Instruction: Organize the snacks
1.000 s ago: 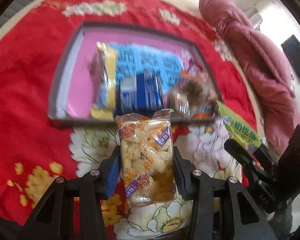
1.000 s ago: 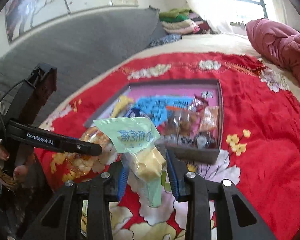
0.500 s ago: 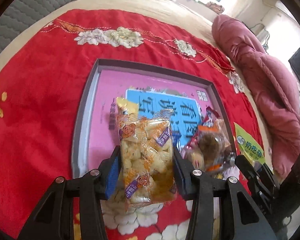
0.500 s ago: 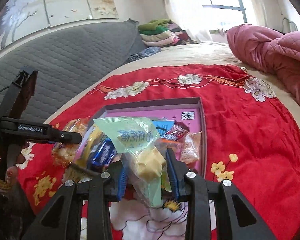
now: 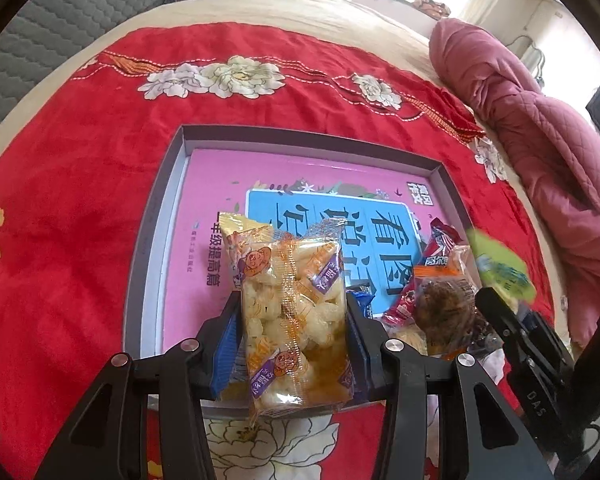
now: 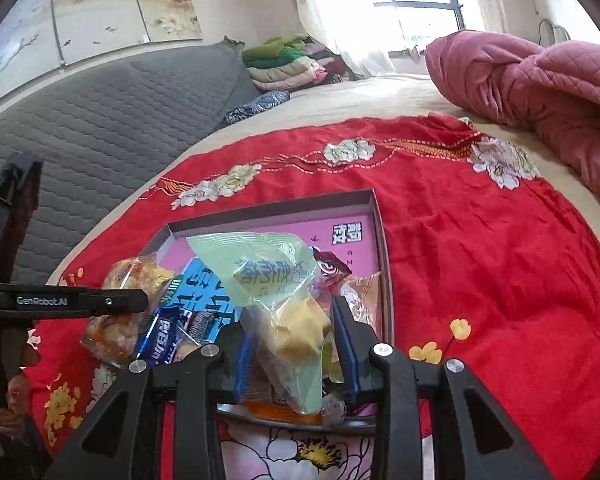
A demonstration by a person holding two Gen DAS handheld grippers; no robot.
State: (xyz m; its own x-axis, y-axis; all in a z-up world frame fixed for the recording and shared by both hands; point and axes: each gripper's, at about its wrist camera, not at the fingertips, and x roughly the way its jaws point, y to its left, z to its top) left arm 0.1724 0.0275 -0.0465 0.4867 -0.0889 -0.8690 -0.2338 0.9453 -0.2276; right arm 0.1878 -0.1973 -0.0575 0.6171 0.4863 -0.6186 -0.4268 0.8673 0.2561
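A bed [image 6: 420, 92] with a beige sheet fills both views, and a grey quilted headboard [image 6: 100, 120] stands at its far left side. A crumpled pink quilt [image 5: 540, 128] lies along the right edge of the bed. A red blanket with white flowers [image 5: 80, 200] is spread over the middle. On this blanket sits a shallow grey box [image 5: 156, 216] with low walls; its floor is pink with a blue printed panel [image 5: 340, 224] bearing large characters.

Some snacks already lie in the near part of the box: a dark blue wrapped snack [image 6: 160, 340], a red packet [image 5: 440, 244] and a clear packet with a brown cake [image 5: 440, 308] in the near right corner.

The left gripper [image 5: 294, 332] holds a clear packet of puffed rice snacks [image 5: 292, 312] upright, its pads pressing on both long sides. The packet hangs over the near edge of the box, above the pink floor.

The right gripper [image 6: 294, 336] is closed on a pale green packet with a yellow piece inside [image 6: 284, 304]; the top of the packet stands up above the pads. It is also over the near end of the box, just right of the left gripper. In the left wrist view this green packet is blurred.
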